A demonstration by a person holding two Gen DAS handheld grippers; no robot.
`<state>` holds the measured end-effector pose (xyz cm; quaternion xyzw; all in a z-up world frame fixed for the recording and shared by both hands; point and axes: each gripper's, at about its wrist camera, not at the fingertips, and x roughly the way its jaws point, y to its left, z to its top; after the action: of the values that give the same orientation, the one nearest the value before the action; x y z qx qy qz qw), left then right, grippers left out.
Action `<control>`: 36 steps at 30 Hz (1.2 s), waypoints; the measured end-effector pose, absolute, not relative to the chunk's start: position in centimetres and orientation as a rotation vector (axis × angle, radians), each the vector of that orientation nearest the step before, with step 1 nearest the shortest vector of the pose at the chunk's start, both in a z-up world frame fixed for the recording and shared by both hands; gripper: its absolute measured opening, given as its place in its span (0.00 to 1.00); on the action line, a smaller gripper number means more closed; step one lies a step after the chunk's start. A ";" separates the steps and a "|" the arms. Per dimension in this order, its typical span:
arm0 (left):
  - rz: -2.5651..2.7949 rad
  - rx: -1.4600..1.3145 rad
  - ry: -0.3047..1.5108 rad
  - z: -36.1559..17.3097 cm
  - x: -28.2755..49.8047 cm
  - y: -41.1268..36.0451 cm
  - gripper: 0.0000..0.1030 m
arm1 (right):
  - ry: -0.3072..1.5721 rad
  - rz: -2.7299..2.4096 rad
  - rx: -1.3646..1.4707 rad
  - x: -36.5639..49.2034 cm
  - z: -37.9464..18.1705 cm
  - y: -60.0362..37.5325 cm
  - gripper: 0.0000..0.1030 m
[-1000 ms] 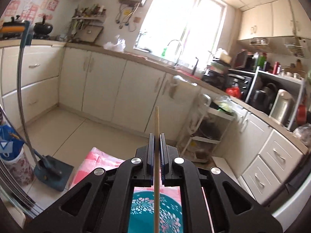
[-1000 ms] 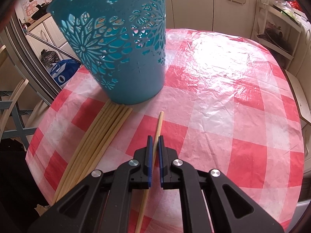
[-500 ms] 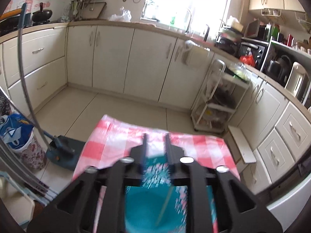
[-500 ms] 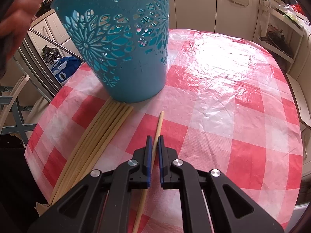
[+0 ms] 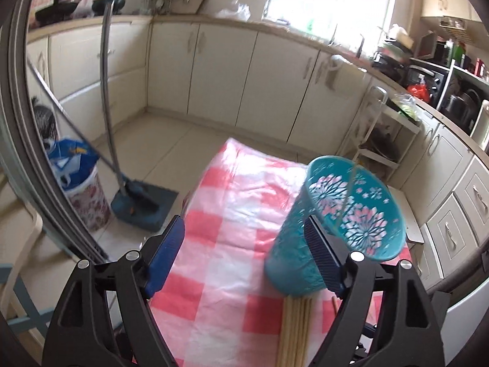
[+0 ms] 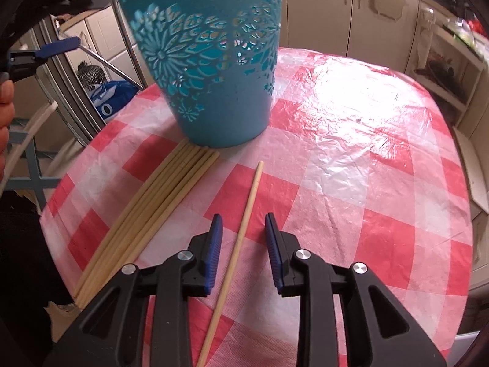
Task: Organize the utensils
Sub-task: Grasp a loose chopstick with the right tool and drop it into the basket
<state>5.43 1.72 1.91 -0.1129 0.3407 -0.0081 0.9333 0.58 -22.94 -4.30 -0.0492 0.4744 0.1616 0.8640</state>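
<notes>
A teal cut-out flower basket stands on the red-and-white checked tablecloth; it also shows in the left wrist view, with one chopstick leaning inside it. A bundle of several wooden chopsticks lies at the basket's foot, and shows in the left wrist view too. A single chopstick lies on the cloth between the jaws of my open right gripper. My left gripper is open and empty, held above the table left of the basket.
A dustpan and broom and a floral bin with a blue bag stand on the floor to the left. Cream kitchen cabinets line the far walls. A chair frame stands off the table's left edge.
My left gripper opened and dropped its chopstick into the basket, then tilted down and moved left. My right gripper opened around the single chopstick, which lies on the cloth.
</notes>
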 end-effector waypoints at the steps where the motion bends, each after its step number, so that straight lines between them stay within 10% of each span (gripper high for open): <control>1: -0.012 -0.234 0.698 1.8 5.4 2.1 0.74 | 0.993 0.330 -0.114 0.5 -4.3 -22.6 0.28; 9: -0.030 -0.275 0.708 2.5 5.9 3.5 0.74 | 0.963 0.279 -0.286 0.2 -4.3 -19.3 0.05; 24: -0.011 -0.408 0.737 2.3 6.5 6.3 0.74 | 0.657 0.578 0.342 -2.4 9.1 -24.3 0.05; 36: -0.005 -0.451 0.738 2.2 6.7 7.1 0.74 | 0.419 0.306 0.281 12.2 15.2 -19.1 0.05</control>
<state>6.72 7.12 2.20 -0.2185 0.3575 -0.0023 0.9080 12.16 -19.14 15.24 0.1385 0.2066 0.1508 0.9568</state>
